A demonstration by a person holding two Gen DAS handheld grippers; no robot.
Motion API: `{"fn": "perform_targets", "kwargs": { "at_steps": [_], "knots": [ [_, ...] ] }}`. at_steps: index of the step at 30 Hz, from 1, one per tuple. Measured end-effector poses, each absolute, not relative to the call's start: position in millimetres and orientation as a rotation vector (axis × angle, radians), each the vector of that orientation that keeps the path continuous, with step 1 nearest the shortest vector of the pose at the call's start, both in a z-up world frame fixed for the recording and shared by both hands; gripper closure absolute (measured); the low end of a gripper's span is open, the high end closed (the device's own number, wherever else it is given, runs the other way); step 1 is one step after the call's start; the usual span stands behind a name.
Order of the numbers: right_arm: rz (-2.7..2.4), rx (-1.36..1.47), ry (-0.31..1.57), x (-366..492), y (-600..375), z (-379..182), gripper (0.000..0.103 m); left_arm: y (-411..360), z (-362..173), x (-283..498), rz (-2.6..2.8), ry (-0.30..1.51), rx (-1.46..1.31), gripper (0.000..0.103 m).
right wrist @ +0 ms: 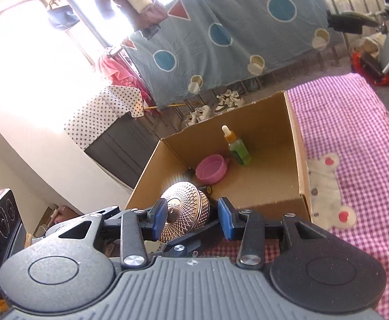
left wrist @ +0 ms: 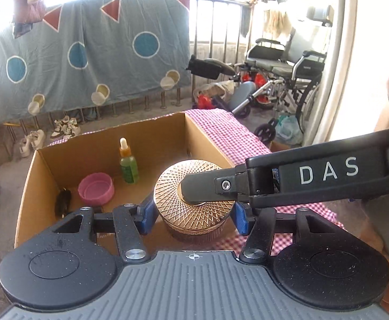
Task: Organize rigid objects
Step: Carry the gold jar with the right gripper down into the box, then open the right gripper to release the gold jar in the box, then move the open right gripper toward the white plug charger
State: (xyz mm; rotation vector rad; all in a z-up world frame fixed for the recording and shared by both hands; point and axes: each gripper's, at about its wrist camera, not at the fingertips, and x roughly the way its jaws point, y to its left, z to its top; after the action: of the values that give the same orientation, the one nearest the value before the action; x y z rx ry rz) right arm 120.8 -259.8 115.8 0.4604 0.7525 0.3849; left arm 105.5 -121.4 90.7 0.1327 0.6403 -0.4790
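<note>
While the left wrist view looks over a cardboard box (left wrist: 61, 157), the left hand-held gripper (left wrist: 193, 217) pinches a rose-gold patterned jar (left wrist: 194, 213) by its sides, just above the box's near edge. The right hand-held gripper (left wrist: 194, 189) reaches over the lid; its arm reads "DAS". In the right wrist view, the right hand-held gripper (right wrist: 191, 220) clamps the jar's lid knob (right wrist: 173, 209). Inside the box stand a green dropper bottle (right wrist: 238, 146) and a pink lid (right wrist: 211, 169); no label is readable.

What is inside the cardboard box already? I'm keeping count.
In the box: a green dropper bottle, a pink bowl and a small dark thing. The jar and grippers hide the near floor.
</note>
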Motion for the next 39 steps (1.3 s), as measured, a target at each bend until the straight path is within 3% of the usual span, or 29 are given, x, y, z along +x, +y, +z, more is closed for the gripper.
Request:
{"fn": "perform_targets", "kwargs": {
  "at_steps": [18,39],
  "knots": [
    [0.358,0.224,1.071,306.5,-260.2,71.9,0.058,-141.4,33.7,276.0,-0.387,0.974,-0.079,0.047],
    [0.349,0.216,1.046,345.0,-271.4,56.1,0.060,-147.8,16.4,309.4,-0.357,1.065,-0.173,0.041]
  ]
}}
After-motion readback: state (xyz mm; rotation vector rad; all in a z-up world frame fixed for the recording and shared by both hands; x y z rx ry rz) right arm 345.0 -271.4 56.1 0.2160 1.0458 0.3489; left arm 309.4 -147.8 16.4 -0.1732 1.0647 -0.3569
